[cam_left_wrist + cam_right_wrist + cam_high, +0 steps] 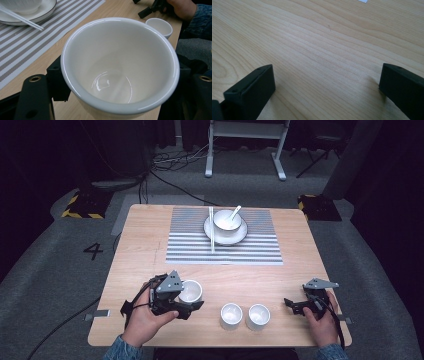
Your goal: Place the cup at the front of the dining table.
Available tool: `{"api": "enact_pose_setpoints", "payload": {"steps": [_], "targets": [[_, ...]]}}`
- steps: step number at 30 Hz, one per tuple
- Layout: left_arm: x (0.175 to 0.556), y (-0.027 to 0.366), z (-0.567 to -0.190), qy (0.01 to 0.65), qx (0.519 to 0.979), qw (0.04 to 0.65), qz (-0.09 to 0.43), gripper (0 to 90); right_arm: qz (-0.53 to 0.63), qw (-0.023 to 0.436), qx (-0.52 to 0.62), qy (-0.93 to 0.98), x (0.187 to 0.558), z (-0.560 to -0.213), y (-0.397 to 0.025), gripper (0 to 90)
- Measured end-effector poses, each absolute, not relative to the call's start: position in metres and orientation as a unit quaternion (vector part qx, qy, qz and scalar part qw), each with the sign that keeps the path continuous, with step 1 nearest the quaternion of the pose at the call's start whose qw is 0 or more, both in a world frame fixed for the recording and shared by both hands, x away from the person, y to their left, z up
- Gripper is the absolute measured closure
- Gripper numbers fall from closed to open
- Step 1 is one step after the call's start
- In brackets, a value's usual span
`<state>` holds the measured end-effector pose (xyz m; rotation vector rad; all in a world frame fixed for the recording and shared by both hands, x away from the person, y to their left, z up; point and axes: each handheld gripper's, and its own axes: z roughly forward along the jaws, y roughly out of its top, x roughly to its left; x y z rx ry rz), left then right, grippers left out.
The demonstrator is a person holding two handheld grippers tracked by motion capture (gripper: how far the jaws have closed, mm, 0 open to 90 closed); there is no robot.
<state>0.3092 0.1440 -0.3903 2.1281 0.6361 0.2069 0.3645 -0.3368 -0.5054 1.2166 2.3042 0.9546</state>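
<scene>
While the high view looks down on the pale wooden bench (150,240), the left gripper (186,301) has its jaws closed around a small round white ceramic cup (190,291) near the bench's front left, and two more white cups of the same kind (231,315) (258,316) stand side by side at the front centre, untouched. The right gripper (291,304) rests at the front right, well apart from them. Farther back lies a grey-and-white striped placemat (190,245) bearing a white plate (239,236) with a white bowl (224,222), a white spoon (234,211) in the bowl and white chopsticks (211,232) laid across the plate's left edge. The setting looks partly laid: the bowl and plate are placed, and the three cups likely remain to be set out, the first now in hand. In the left gripper view the held cup (120,65) sits empty and upright between the black jaws, which press its sides. In the right gripper view the right gripper (325,83) has its jaws wide apart over bare wood, holding nothing. Grey carpet, cables and a white frame's legs surround the bench in a dim room.
</scene>
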Motion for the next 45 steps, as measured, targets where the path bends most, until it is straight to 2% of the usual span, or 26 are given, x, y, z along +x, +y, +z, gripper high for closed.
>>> {"api": "enact_pose_setpoints", "payload": {"steps": [10, 26, 33, 45], "targets": [[0.328, 0.147, -0.378, 0.246, 0.855, 0.446, 0.096, 26.5, 0.338, 0.182, 0.431, 0.816, 0.365, -0.505, -0.337, 0.5], [0.362, 0.149, -0.365, 0.266, 0.846, 0.449, 0.109, 26.5, 0.338, 0.182, 0.431, 0.816, 0.365, -0.505, -0.337, 0.5], [0.381, 0.149, -0.358, 0.284, 0.833, 0.460, 0.117, 26.6, 0.338, 0.182, 0.431, 0.816, 0.365, -0.505, -0.337, 0.5], [0.423, 0.150, -0.361, 0.338, 0.824, 0.437, 0.126, 26.5, 0.338, 0.182, 0.431, 0.817, 0.365, -0.505, -0.337, 0.5]]}}
